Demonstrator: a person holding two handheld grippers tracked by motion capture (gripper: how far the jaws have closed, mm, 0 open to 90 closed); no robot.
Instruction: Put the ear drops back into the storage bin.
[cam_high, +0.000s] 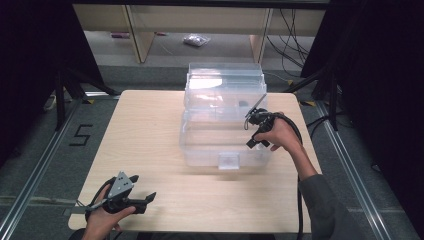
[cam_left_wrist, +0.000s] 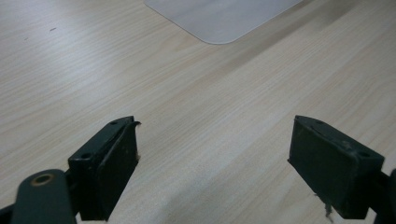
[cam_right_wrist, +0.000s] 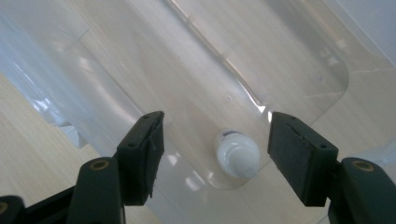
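A clear plastic storage box (cam_high: 200, 145) stands on the wooden table (cam_high: 150, 135), its lid (cam_high: 225, 82) raised at the back. My right gripper (cam_high: 250, 131) hangs over the box's right side and points down into it. In the right gripper view, a small white bottle (cam_right_wrist: 236, 154) lies on the box floor. It sits below and between the jaws of my right gripper (cam_right_wrist: 215, 135), which stand open and apart from it. My left gripper (cam_high: 142, 188) rests low near the table's front left corner. Its view shows my left gripper (cam_left_wrist: 212, 140) open over bare wood, with nothing between the jaws.
A pale rounded corner of the clear box (cam_left_wrist: 219, 18) lies ahead of the left gripper. The person's right forearm (cam_high: 320, 200) comes in at the lower right. Black stands and cables flank the table. A table marker with the number 5 (cam_high: 81, 135) lies on the floor at left.
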